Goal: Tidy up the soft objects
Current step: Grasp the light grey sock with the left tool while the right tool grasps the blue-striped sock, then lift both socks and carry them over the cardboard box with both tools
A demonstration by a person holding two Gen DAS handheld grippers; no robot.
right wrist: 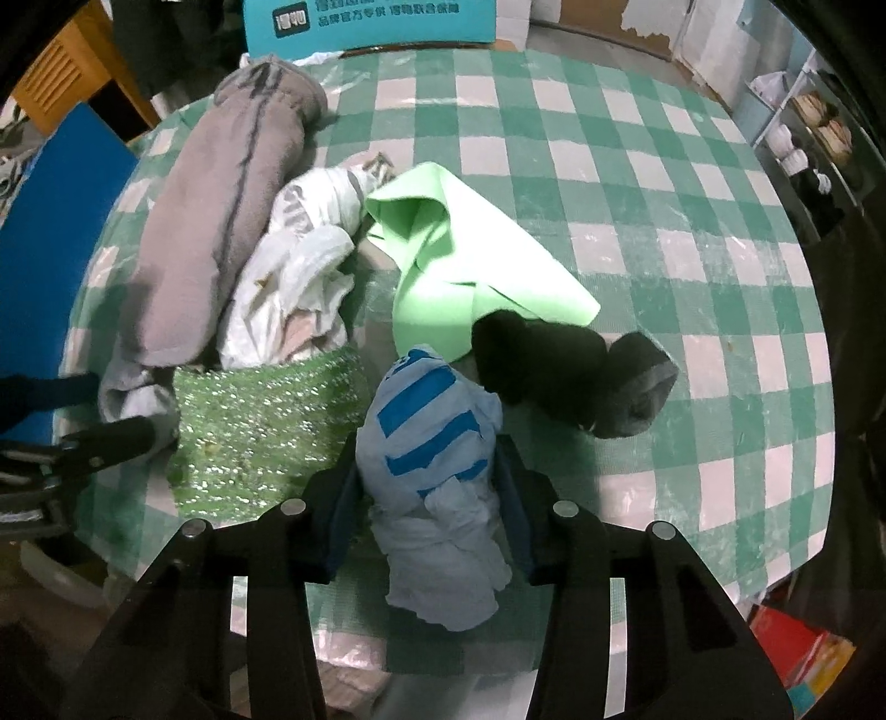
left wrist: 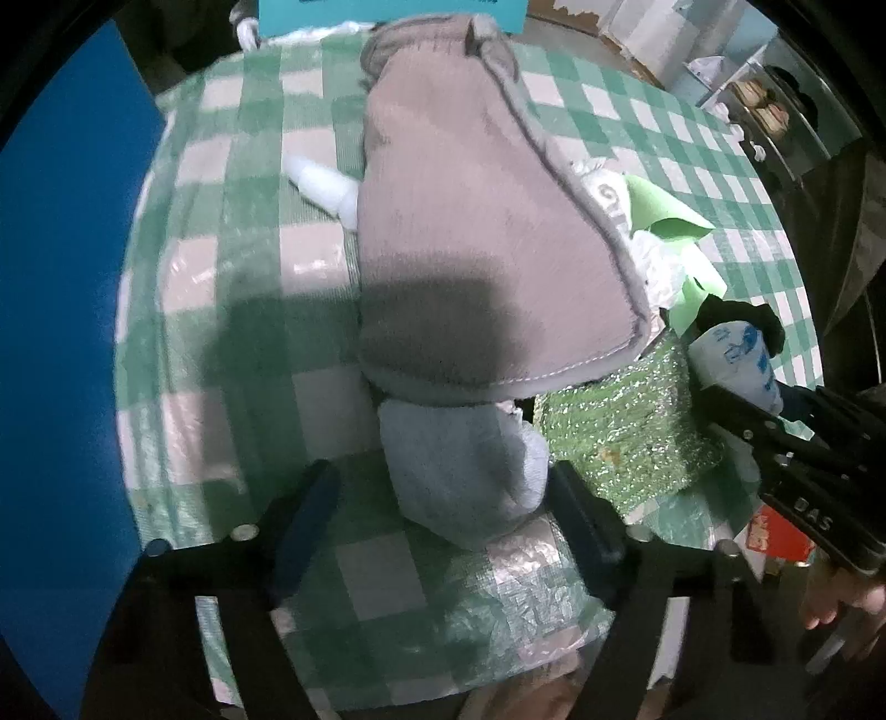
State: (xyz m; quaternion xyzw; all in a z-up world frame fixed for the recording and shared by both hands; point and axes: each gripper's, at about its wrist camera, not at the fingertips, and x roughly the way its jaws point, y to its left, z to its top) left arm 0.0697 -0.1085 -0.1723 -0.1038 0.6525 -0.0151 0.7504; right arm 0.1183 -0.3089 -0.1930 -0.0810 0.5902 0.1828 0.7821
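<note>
A: Right wrist view: is the right gripper (right wrist: pixel 426 493) holding anything?
B: Its pads press both sides of a light blue bundle with blue stripes (right wrist: pixel 437 476), on the green checked tablecloth (right wrist: pixel 637 221) just beside the glittery green cloth (right wrist: pixel 266 421).
A: And the left gripper (left wrist: pixel 443 498)?
B: Jaws apart around a pale blue-grey cloth (left wrist: pixel 459 459) under the grey slipper (left wrist: pixel 476 243); the right finger touches it, the left stands clear.

A green-and-white checked worktop (right wrist: pixel 637 183), a teal printed box (right wrist: pixel 371 22) behind it, a blue panel (left wrist: pixel 66 277) alongside.
</note>
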